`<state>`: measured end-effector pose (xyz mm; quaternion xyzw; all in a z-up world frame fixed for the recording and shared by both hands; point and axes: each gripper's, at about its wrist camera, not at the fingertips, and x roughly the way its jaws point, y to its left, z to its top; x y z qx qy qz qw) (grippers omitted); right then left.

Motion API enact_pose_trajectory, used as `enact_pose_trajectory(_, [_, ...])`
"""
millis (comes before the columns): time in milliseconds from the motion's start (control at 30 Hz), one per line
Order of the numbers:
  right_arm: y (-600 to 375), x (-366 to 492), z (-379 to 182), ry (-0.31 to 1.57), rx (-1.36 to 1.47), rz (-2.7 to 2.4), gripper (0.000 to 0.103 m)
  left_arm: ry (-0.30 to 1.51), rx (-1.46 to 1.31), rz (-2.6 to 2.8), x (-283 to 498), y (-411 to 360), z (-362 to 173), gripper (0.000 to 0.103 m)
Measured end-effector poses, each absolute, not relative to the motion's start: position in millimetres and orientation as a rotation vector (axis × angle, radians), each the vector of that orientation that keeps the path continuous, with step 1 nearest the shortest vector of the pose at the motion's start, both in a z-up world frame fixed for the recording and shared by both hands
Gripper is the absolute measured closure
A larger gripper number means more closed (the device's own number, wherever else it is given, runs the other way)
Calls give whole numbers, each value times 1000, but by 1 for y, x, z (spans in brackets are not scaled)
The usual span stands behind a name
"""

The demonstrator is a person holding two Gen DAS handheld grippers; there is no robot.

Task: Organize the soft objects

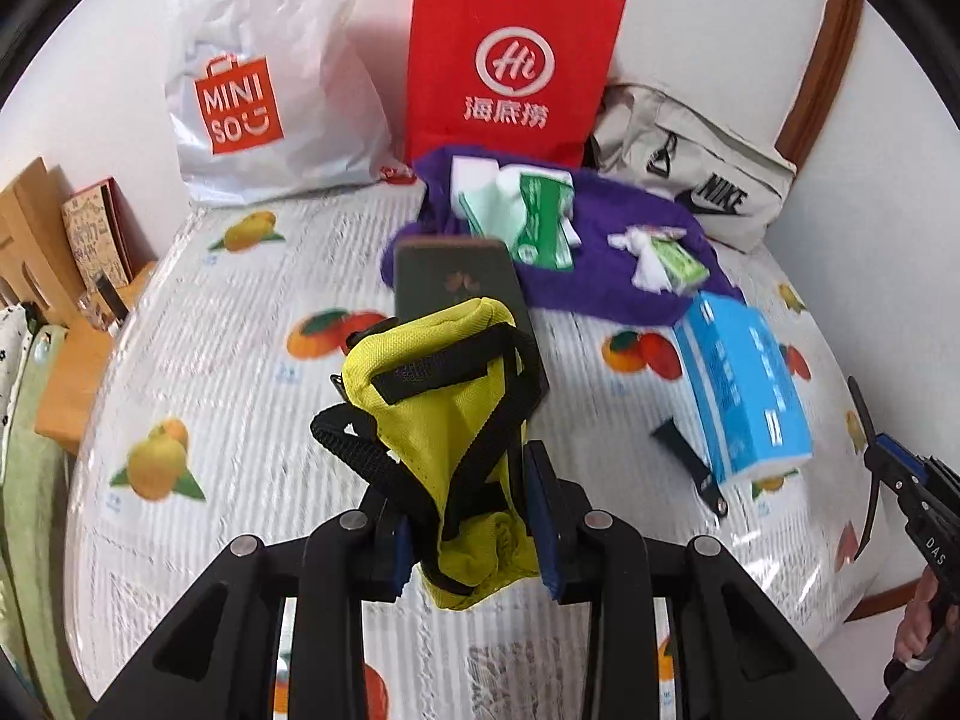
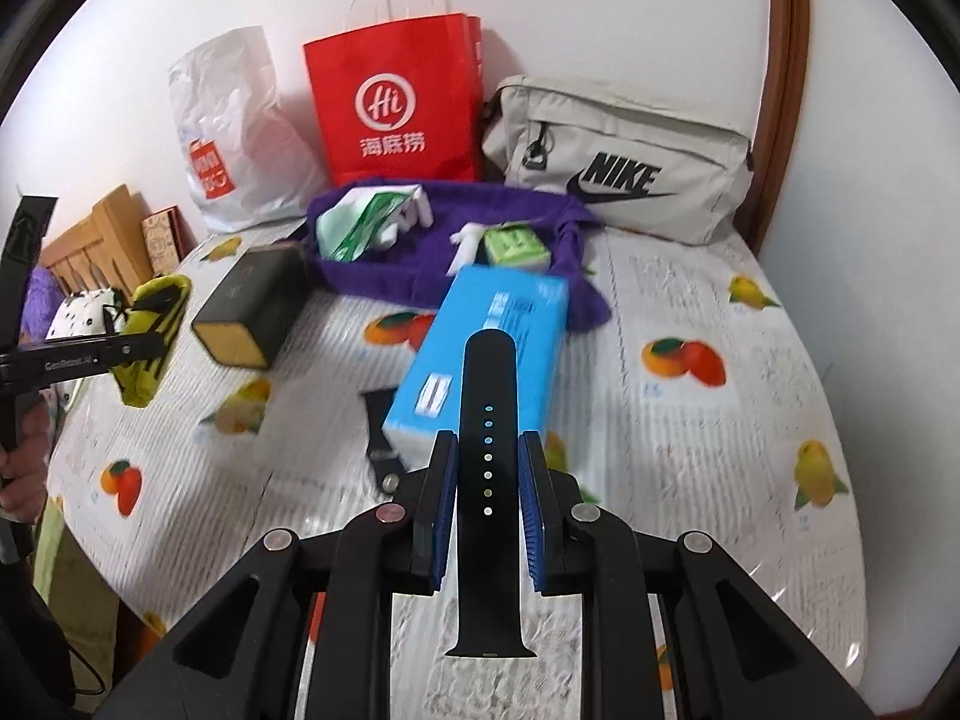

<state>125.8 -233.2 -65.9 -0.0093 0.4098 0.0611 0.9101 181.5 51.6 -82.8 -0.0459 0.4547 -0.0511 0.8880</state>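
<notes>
Home room: fruit-print tablecloth (image 2: 690, 312), shopping bags (image 2: 396, 102) against wall (lived-in clutter).

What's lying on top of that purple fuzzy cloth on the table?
On the purple fuzzy cloth lie a green-and-white tissue pack and a smaller light-green pack with crumpled white tissue. The blue tissue box hides its near edge.

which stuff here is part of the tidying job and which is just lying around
In the job: yellow pouch in left gripper; watch strap in right gripper.

Lying about: red bag, blue tissue pack, dark box, purple cloth.
</notes>
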Motion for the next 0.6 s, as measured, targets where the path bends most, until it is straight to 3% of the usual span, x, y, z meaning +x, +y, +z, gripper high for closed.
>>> enact_pose_trajectory(600, [-225,216,-43,783,-6,145,83,917,-73,-103,266,53,-61,73])
